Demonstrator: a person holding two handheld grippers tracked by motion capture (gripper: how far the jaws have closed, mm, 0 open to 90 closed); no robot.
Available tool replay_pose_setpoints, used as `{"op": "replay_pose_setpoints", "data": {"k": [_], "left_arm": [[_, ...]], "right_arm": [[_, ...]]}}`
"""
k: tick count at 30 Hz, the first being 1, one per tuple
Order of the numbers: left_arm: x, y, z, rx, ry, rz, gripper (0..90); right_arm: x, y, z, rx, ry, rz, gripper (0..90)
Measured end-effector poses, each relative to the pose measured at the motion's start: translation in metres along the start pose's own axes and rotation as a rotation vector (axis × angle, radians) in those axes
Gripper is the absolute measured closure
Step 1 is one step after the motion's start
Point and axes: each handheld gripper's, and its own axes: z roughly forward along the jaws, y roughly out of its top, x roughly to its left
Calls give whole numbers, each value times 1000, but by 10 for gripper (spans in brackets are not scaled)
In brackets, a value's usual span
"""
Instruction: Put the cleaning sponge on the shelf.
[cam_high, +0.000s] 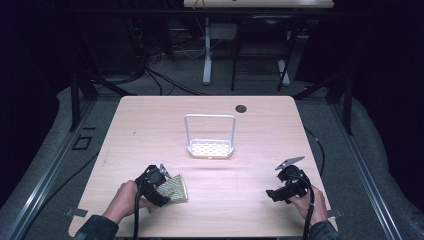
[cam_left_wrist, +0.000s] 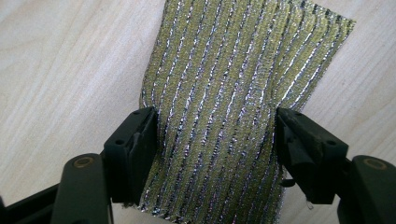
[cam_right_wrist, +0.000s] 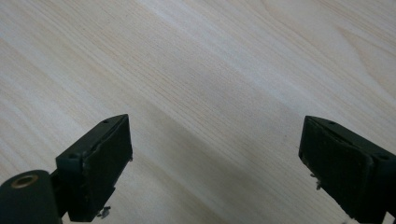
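At lower left of the high view, the left gripper (cam_high: 161, 187) sits over a gold-striped cloth (cam_high: 175, 190) lying flat on the table (cam_high: 150, 130). Its jaws are half closed and pinch the cloth at both side edges, which bunch inward. At lower right, the right gripper (cam_high: 280, 192) has its jaws spread wide over bare wood.

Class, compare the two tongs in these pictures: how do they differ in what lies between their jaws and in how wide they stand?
The left tongs have a gold striped cloth between the jaws, bunching at the pads; the right tongs have nothing between theirs, just bare table. The left jaws stand narrower, drawn in against the cloth's edges; the right jaws stand wide apart. Both are black, hand-held, and low over the same wooden table.
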Motion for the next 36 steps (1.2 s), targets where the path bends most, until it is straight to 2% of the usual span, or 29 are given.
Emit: {"op": "replay_pose_setpoints", "data": {"k": [14,26,36], "left_arm": [[0,-2,-1,-37,17,-31,421],[-1,-2,-3,-71,50,-32,527],[1,-5,-8,-101,28,-68,537]], "right_arm": [[-1,0,-1,-1,-6,-1,91],[-1,0,-1,-1,-14,-5,94],[-3,-1,-2,-3,-16,-5,94]]}}
